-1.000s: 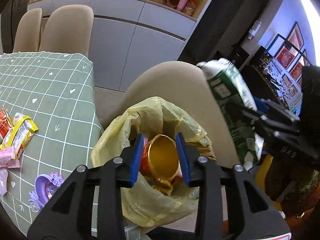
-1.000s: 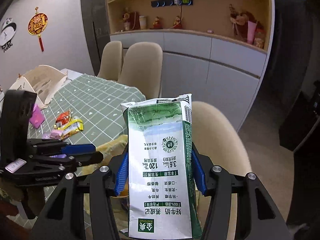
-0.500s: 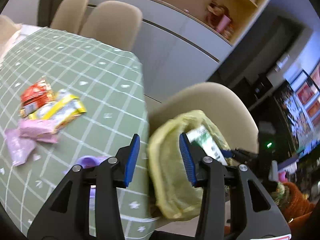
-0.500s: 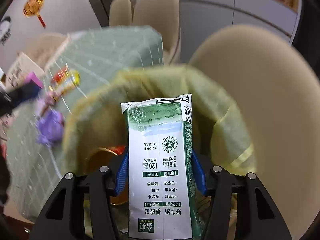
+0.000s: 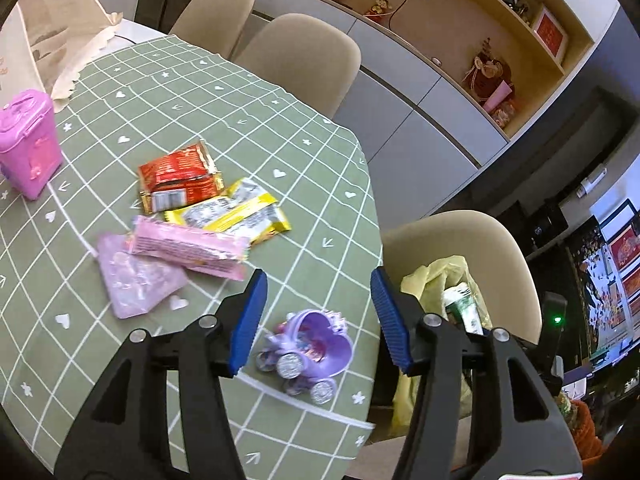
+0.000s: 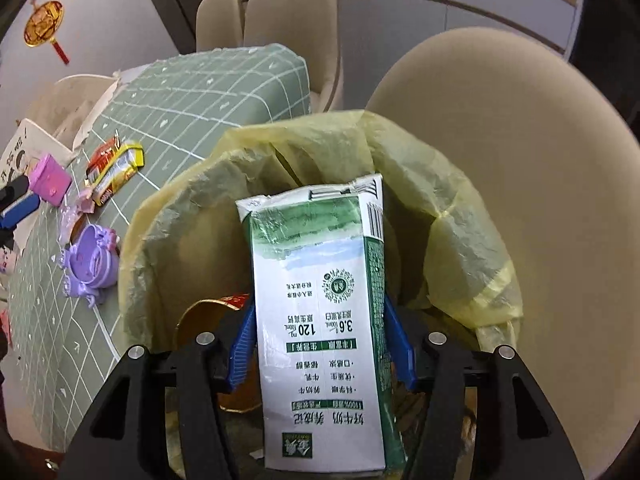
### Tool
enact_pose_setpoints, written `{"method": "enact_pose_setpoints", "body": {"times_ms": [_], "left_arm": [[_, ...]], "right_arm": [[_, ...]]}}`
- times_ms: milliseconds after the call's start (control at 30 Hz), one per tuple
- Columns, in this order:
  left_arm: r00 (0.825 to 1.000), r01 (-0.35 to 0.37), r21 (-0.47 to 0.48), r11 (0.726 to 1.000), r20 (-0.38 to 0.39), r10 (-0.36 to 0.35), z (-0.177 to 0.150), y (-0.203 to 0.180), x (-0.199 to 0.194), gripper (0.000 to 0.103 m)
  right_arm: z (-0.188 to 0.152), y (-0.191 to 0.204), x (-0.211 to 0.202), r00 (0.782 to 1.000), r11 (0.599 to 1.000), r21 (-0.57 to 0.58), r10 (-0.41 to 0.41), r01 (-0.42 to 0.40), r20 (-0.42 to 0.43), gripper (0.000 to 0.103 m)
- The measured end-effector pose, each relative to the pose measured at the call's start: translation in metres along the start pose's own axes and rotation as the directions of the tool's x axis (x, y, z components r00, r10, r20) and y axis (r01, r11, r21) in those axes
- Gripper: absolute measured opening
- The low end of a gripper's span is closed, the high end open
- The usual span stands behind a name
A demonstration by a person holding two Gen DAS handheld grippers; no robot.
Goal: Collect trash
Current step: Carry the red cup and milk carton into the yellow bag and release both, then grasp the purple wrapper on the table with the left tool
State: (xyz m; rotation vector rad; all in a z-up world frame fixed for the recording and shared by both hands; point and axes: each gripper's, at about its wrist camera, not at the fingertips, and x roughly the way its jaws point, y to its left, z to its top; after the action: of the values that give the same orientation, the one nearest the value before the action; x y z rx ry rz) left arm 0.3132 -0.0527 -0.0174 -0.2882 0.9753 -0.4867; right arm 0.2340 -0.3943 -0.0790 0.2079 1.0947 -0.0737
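The milk carton (image 6: 320,320) stands between the right claw's (image 6: 320,344) pads inside the yellow bag (image 6: 460,208) (jaws just easing apart, gap visible on the left pad). The left claw (image 5: 316,320), released and widening, tilts down over the surface (image 5: 200,92) above a purple toy (image 5: 308,350), wrappers (image 5: 200,216) beyond.

- Milk carton (image 6: 320,320): green and white, printed text upside down, upright inside the trash bag.
- Trash bag (image 6: 452,208): yellow, translucent, mouth open, on the beige chair seat.
- Gold can (image 6: 200,312): inside the trash bag, left of the carton.
- Wrappers (image 5: 208,216): red, yellow, two pink, overlapping on the tablecloth, apart from the trash bag.
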Motion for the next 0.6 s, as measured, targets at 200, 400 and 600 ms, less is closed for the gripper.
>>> {"method": "enact_pose_setpoints", "body": {"times_ms": [200, 400, 600], "left_arm": [[1.0, -0.015, -0.005, 1.0, -0.016, 0.015, -0.012, 0.023, -0.014, 0.053], [0.998, -0.063, -0.05, 0.997, -0.004, 0.063, -0.024, 0.06, -0.034, 0.056], [0.996, -0.093, -0.025, 0.995, -0.015, 0.093, -0.029, 0.076, -0.035, 0.056]], "right_arm": [[0.002, 0.014, -0.021, 0.999, 1.0, -0.009, -0.004, 0.004, 0.045, 0.055], [0.012, 0.034, -0.05, 0.989, 0.999, -0.039, 0.024, -0.019, 0.143, 0.055], [0.026, 0.064, -0.063, 0.973, 0.993, -0.083, 0.1, -0.084, 0.206, 0.055]]}}
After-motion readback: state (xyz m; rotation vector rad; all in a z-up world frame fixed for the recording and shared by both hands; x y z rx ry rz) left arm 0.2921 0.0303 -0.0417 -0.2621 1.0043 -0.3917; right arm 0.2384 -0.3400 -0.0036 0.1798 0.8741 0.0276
